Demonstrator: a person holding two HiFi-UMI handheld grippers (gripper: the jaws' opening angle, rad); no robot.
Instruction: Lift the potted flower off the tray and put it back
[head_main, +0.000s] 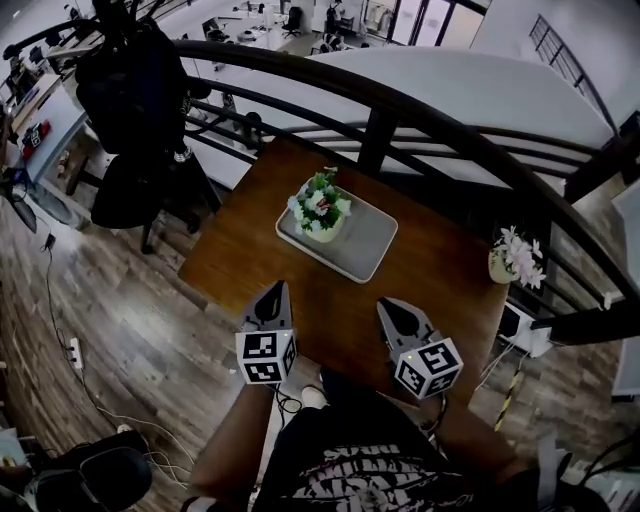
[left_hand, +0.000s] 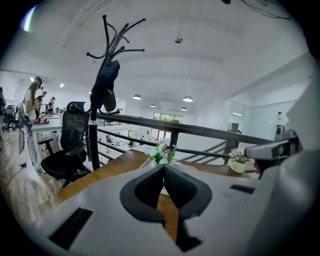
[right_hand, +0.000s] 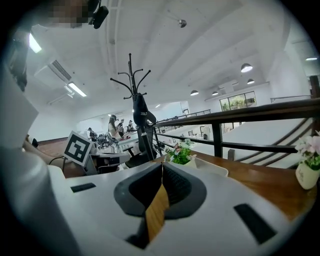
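A potted flower (head_main: 320, 207) with white and red blooms and green leaves stands in a pale pot on the left end of a grey rectangular tray (head_main: 360, 248) on the brown table (head_main: 430, 280). It also shows beyond the jaws in the left gripper view as the potted flower (left_hand: 160, 153) and in the right gripper view as the potted flower (right_hand: 181, 153). My left gripper (head_main: 274, 290) hovers over the table's near edge, short of the tray, jaws shut and empty. My right gripper (head_main: 389, 306) sits beside it to the right, jaws shut too, holding nothing.
A second small flower pot (head_main: 512, 258) stands at the table's right edge. A dark railing (head_main: 400, 105) runs behind the table. An office chair and coat stand (head_main: 135, 120) are at the left, with cables on the wooden floor (head_main: 70, 350).
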